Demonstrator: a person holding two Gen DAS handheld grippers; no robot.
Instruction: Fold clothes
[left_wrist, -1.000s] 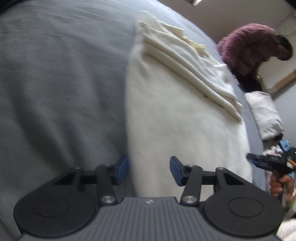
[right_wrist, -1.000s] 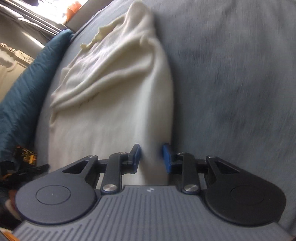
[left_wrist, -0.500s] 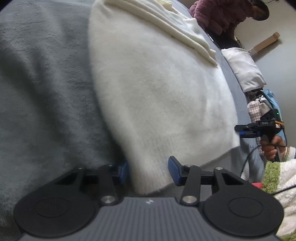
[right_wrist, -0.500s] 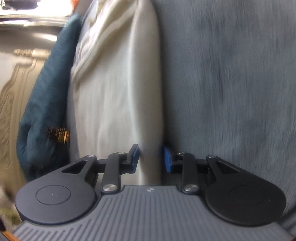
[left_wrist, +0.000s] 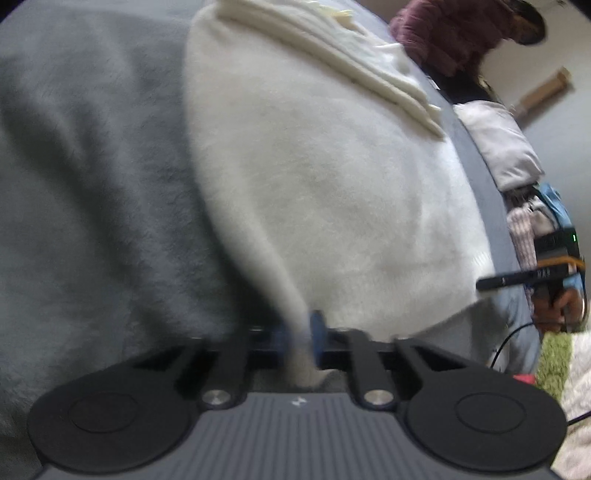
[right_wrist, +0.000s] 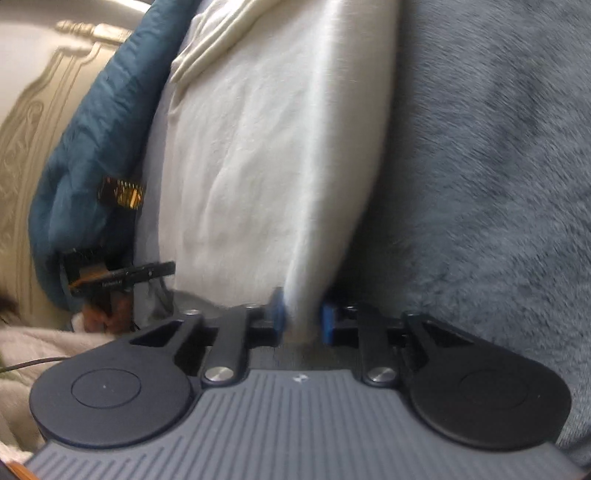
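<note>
- Two hand-held grippers each pinch a near corner of one cream sweater (left_wrist: 332, 184), which lies flat on a grey fleece blanket (left_wrist: 92, 166) covering a bed.
- On the left, the left gripper (left_wrist: 301, 334) has its blue pads closing on the sweater's left hem corner, and a ridge of knit is gathered between them.
- The cloth there rises in a taut crease from the pads toward the body of the sweater, probably because the corner is being taken up for a fold.
- On the right, the right gripper (right_wrist: 303, 317) is closing its jaws the same way, with the sweater's right hem corner bunched between them.
- Holding both hem corners at once likely lets the bottom edge travel evenly toward the sleeves (left_wrist: 332, 62), which lie pleated across the far end.
- Only the left wrist view shows a person in a maroon jacket (left_wrist: 450, 37) bending at the far side, a white pillow (left_wrist: 498, 144) and the right gripper seen side-on at the frame's right.
- Only the right wrist view shows a dark teal quilt (right_wrist: 92, 140) just beside the sweater and a carved cream headboard (right_wrist: 33, 129) beyond it.
</note>
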